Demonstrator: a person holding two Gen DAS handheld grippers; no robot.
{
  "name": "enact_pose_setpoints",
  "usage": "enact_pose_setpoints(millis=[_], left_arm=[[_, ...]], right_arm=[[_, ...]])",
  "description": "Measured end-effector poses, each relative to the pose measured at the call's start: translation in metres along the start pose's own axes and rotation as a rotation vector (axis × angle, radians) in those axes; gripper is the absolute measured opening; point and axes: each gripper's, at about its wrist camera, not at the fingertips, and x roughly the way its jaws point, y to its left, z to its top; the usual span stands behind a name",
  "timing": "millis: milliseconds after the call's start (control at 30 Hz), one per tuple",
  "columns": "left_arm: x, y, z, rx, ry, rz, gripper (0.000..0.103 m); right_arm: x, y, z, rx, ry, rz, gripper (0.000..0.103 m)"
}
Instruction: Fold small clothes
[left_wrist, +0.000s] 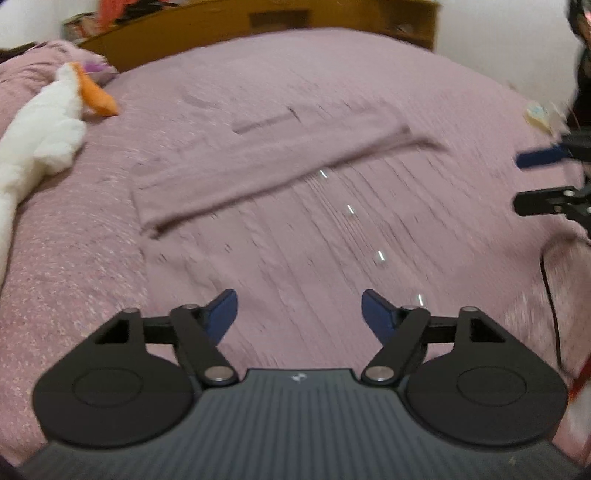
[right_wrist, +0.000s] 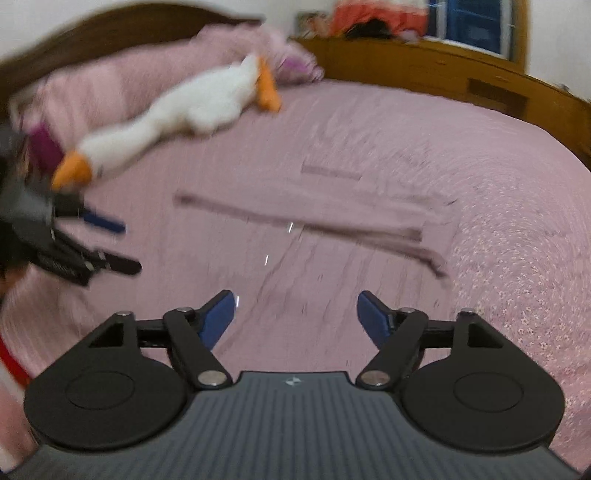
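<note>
Pink bedspread (left_wrist: 92, 229): mauve garment (left_wrist: 266, 177) laid flat for folding; my left gripper (left_wrist: 299, 314) and right gripper (right_wrist: 295, 314) spread apart, empty.

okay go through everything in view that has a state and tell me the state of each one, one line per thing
Left gripper: open, holding nothing.
Right gripper: open, holding nothing.
Pink garment: lying flat on the bed, one fold already in it, edges blurred.
Plush goose: lying on its side by the pillows.
</note>
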Motion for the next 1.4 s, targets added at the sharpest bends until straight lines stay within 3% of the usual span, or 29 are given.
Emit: enact_pose_setpoints(millis=[167, 367, 500, 767, 1033, 1133, 1200, 1267, 1333, 1400], left_arm=[[0.005, -0.018, -0.018, 0.127, 0.089, -0.027, 0.076], [0.015, -0.032, -0.03, 0.196, 0.188, -0.109, 0.077], [0.029, -0.042, -0.035, 0.271, 0.226, -0.076, 0.078], [0.057, -0.035, -0.027, 0.223, 0.222, 0.018, 0.082], [0.065, -0.036, -0.03, 0.203, 0.189, 0.025, 0.08], [0.067, -0.035, -0.027, 0.17, 0.165, 0.01, 0.062], [0.065, -0.035, -0.025, 0.149, 0.141, -0.031, 0.032], [0.063, -0.033, -0.024, 0.117, 0.136, -0.095, 0.015], [0.061, -0.033, -0.023, 0.101, 0.123, -0.113, 0.01], [0.058, -0.034, -0.023, 0.096, 0.102, -0.112, 0.008]], right_arm=[[0.015, 0.026, -0.018, -0.164, 0.096, 0.005, 0.084], [0.036, 0.048, -0.033, -0.289, 0.214, 0.041, 0.087], [0.051, 0.064, -0.042, -0.377, 0.274, 0.025, 0.087], [0.075, 0.069, -0.044, -0.385, 0.296, -0.038, 0.091], [0.095, 0.067, -0.047, -0.392, 0.299, -0.082, 0.092], [0.098, 0.068, -0.048, -0.392, 0.293, -0.095, 0.092], [0.1, 0.069, -0.047, -0.387, 0.288, -0.113, 0.092], [0.103, 0.069, -0.046, -0.387, 0.283, -0.132, 0.092], [0.105, 0.07, -0.046, -0.391, 0.279, -0.146, 0.092], [0.106, 0.073, -0.046, -0.405, 0.292, -0.125, 0.085]])
